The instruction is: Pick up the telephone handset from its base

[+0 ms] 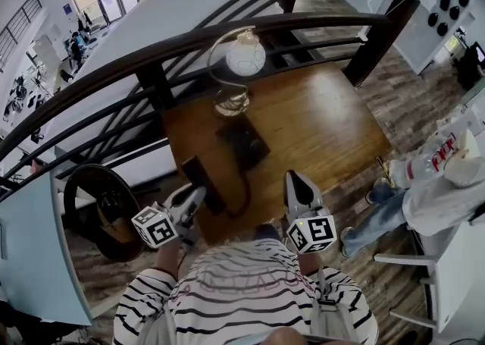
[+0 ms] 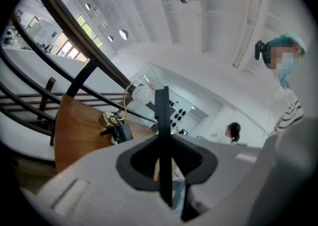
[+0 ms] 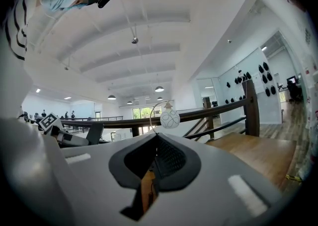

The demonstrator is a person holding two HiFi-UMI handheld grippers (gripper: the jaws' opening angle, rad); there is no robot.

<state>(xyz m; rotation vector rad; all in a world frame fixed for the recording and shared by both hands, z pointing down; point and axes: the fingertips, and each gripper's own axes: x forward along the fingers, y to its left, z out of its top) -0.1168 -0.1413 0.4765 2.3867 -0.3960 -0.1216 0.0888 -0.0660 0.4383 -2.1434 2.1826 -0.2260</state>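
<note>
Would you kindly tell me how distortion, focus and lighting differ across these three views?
Head view: the fisheye lens bows the handrail into an arc, and the wooden table carries a soft sheen. Left gripper view: the telephone handset sits close to the lens as a dark silhouette, corners vignetted black. Right gripper view: bright ceiling, lamp globe crisp.

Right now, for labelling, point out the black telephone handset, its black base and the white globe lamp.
black telephone handset [image 1: 201,180]: head view, middle.
black telephone base [image 1: 242,145]: head view, top face.
white globe lamp [image 1: 246,55]: head view, the globe.
</note>
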